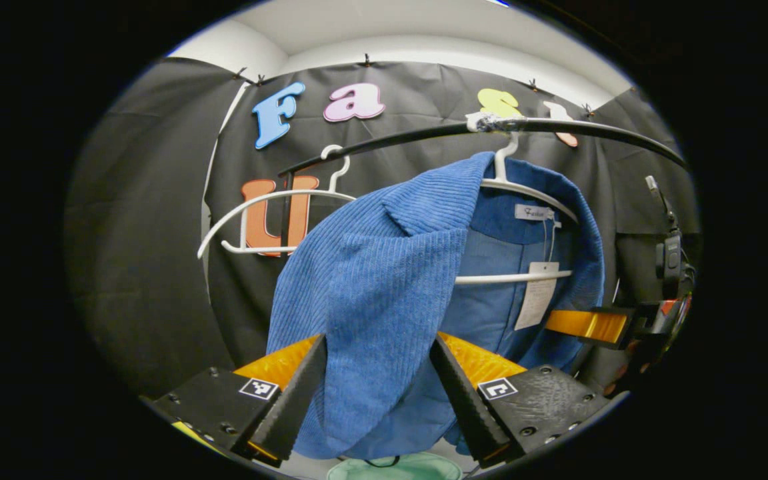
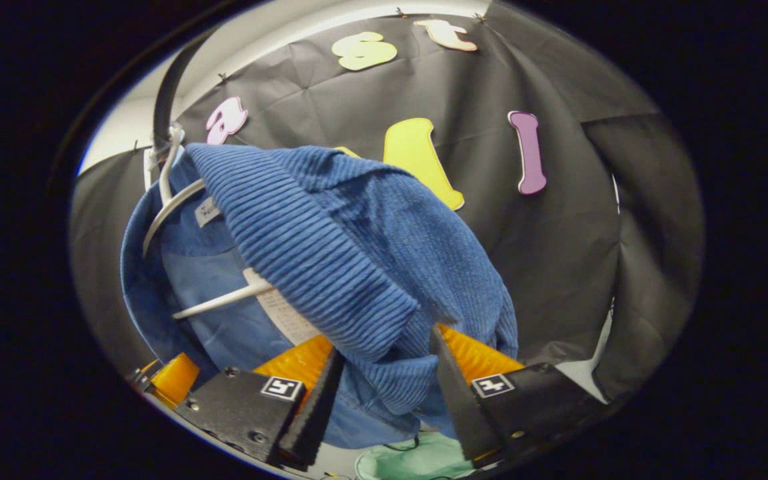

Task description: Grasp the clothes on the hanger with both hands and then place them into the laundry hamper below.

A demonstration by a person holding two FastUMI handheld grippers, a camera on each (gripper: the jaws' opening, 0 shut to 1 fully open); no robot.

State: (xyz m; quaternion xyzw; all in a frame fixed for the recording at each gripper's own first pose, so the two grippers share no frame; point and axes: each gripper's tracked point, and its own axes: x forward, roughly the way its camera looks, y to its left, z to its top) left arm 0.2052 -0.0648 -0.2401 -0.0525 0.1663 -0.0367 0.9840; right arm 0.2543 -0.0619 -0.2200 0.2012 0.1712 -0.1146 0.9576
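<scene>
A blue corduroy jacket hangs on a white hanger from a black rail. My left gripper is open and straddles the jacket's front panel below the lapel, so fabric fills the gap between its fingers. In the right gripper view, my right gripper is open too, with the jacket's other shoulder and sleeve fold lying between its fingers. A pale green hamper shows just below the jacket, and its rim sits under the right gripper. The right gripper's orange finger reaches in beside the jacket.
An empty white hanger hangs on the rail to the left of the jacket. A paper tag dangles inside the jacket. Black cloth walls close in behind and on both sides. The left gripper's orange finger shows at the lower left.
</scene>
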